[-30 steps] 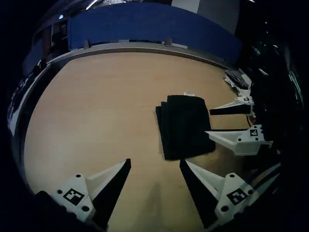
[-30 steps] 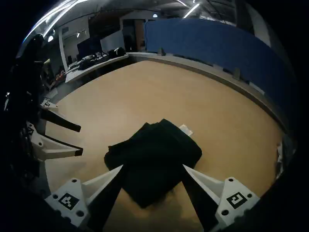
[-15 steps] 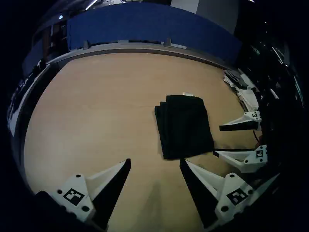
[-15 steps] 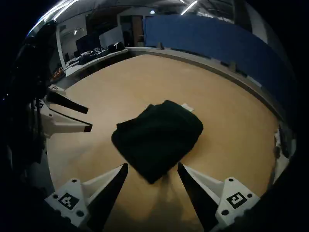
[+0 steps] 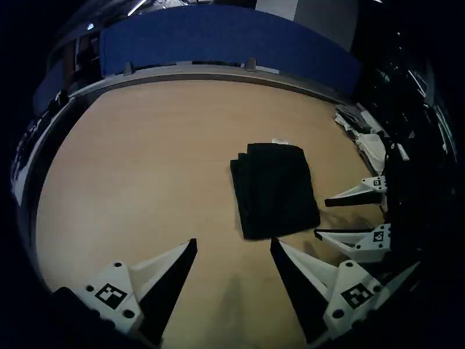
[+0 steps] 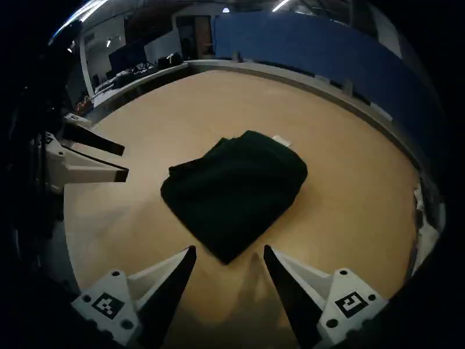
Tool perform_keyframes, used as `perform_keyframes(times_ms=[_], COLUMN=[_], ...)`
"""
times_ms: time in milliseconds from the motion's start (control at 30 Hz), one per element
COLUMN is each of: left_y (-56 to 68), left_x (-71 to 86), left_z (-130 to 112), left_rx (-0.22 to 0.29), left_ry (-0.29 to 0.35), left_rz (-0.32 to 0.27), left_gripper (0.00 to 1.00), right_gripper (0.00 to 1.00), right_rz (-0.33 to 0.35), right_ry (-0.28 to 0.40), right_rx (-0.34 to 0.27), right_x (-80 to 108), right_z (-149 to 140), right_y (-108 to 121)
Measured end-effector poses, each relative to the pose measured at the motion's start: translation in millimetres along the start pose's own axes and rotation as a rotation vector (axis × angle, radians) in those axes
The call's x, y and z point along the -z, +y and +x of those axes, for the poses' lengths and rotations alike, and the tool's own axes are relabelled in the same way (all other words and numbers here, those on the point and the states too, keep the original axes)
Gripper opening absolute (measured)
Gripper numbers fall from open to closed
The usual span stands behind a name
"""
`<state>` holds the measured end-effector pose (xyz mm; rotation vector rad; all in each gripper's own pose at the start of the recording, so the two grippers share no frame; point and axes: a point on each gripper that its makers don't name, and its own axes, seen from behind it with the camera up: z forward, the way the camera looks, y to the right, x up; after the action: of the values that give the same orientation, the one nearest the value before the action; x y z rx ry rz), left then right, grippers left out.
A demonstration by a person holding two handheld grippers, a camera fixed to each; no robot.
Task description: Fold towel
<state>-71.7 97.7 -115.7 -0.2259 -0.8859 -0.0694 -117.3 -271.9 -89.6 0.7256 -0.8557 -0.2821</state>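
Lying folded on the wooden counter (image 5: pixel 139 163): dark towel (image 5: pixel 274 189), just ahead of both tools. The left gripper (image 5: pixel 232 241) and right gripper (image 6: pixel 228 248) stand apart, empty. Judged soft, light, limp; pinch stacked layers at a corner.

A light wooden table (image 5: pixel 145 163) carries a folded dark towel (image 5: pixel 274 189). Pale crumpled cloths (image 5: pixel 367 142) lie near its edge.

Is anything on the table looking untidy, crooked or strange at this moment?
Only small things. The folded dark towel lies flat on the wooden table, but its layers are not flush: stepped edges show at one far corner. A small white tag pokes out from its far edge.
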Motion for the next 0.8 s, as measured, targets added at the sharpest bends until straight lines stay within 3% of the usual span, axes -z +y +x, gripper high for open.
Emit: perform_keyframes(times_ms=[167, 400, 500, 800], left_y=[-1.9, -4.8, -4.7, -5.4], left_x=[2.1, 2.3, 2.3, 2.8], left_z=[0.0, 0.2, 0.2, 1.1], left_rx=[0.004, 0.009, 0.009, 0.007], left_ry=[0.003, 0.005, 0.007, 0.006], left_rz=[0.001, 0.004, 0.003, 0.005], left_gripper=[0.94, 0.94, 0.94, 0.94], right_gripper=[0.61, 0.37, 0.17, 0.04], right_rz=[-0.003, 0.006, 0.001, 0.004], right_ry=[-0.009, -0.037, -0.034, -0.025], right_rx=[-0.010, -0.053, -0.077, -0.099], right_x=[-5.9, -11.4, -10.4, -7.2], right_z=[-3.3, -11.9, -10.7, -8.6], right_y=[-2.9, -6.2, -4.0, -3.3])
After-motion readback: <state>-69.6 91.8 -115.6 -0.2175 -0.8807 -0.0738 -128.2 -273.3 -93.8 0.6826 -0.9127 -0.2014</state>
